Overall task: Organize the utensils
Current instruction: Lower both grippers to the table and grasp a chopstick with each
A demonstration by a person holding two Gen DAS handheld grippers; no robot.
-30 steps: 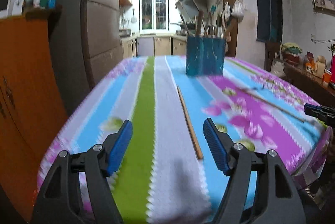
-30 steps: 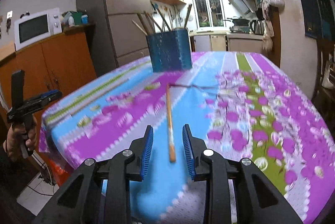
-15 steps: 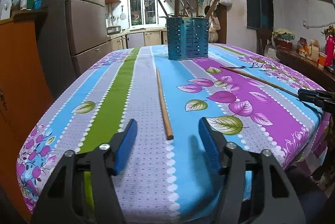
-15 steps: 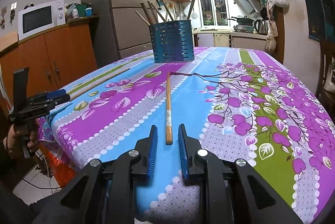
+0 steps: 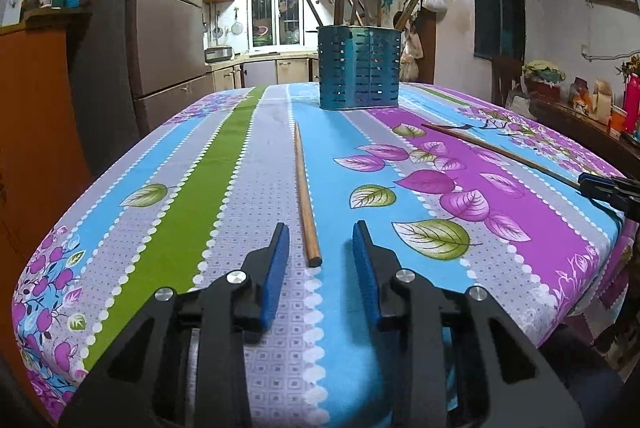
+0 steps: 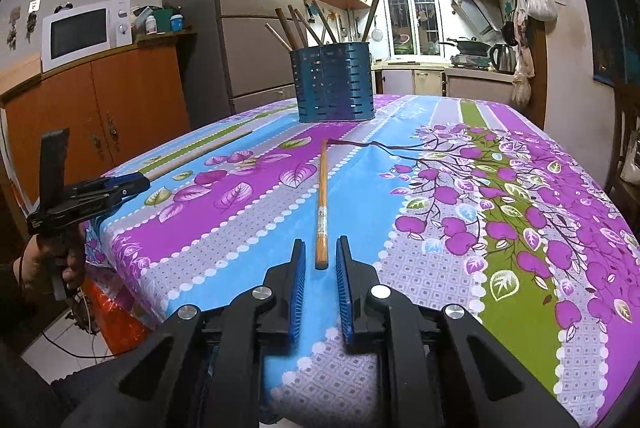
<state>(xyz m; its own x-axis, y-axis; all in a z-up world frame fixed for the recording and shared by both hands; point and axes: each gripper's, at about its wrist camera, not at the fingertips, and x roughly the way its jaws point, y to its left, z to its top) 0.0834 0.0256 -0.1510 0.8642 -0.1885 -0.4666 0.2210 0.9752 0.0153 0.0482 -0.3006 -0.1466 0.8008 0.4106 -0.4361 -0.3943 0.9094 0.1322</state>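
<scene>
Both grippers have narrowed: the left gripper [image 5: 320, 248] and right gripper [image 6: 321, 259], unclenched, each straddle a thin wooden chopstick's [image 5: 305, 193] near end, ready to grasp.

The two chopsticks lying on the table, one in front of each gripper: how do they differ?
The left chopstick is plain pale wood on a grey stripe; the right chopstick is orange-toned, with a small label, on a blue stripe. The left gripper gapes wide around its end; the right gripper brackets closely. Both lie flat, pointing toward the blue utensil holder.
</scene>
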